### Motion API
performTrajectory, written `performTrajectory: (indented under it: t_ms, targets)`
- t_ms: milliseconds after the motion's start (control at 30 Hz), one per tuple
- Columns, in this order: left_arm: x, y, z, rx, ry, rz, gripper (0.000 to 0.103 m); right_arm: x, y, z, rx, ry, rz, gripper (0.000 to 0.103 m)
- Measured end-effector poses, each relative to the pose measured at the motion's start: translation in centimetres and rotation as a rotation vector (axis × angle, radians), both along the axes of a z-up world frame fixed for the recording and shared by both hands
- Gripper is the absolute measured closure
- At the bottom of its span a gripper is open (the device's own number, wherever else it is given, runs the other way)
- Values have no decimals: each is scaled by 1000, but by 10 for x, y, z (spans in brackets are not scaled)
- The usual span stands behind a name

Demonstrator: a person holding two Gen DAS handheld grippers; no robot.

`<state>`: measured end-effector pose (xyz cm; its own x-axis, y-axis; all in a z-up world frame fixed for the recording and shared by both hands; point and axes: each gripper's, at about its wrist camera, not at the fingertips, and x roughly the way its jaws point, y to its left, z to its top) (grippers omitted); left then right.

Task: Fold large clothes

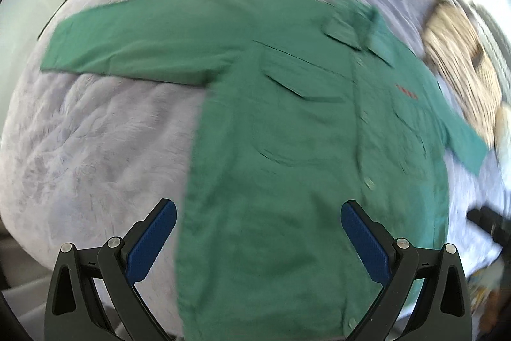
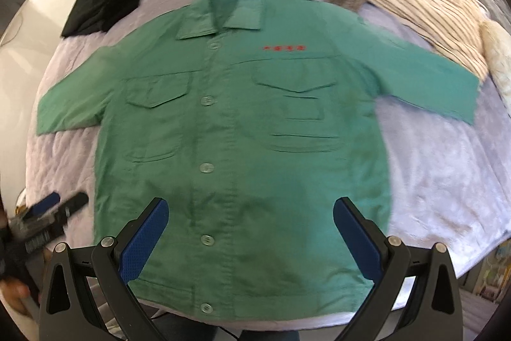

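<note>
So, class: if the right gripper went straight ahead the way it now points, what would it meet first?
Most likely the green button-front work shirt lying flat, around its lower front; the open right gripper holds nothing, though depth is unclear.

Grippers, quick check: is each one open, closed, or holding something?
Left gripper: open, holding nothing, above the green jacket.
Right gripper: open, holding nothing, above the same jacket.
</note>
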<state>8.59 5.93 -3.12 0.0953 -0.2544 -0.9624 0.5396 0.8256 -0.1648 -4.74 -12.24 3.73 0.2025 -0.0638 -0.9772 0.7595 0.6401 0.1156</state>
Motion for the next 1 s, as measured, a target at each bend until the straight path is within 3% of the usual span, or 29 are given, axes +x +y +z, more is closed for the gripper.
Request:
performTrajectory:
  t_ms: [233,433,600,767,800,867,933,1000]
  targets:
    - [117,62,-39,-79,-44,224,0,58,36,-47,83,33,74,0]
    - [221,118,-84,-168,-55,400,0,102,63,-89,95,34,147,0]
    - [272,146,-120,-313,54,525,0,126,72,-106,107,26,172,0]
    - [298,138,-119,-388,3,530,3,140,74,-111,87,6,192,0]
    - [300,136,-116,-388,-13,530,12,142,73,-112,88,5,191,0]
    - [303,129,-112,-386,-26,491,75,145,71,-112,89,5,190,0]
    - [305,127,-107,-409,-32,455,97,146,74,-109,87,-12,190,0]
    - [304,126,-89,-421,-79,406,97,144,73,-107,86,-31,192,0]
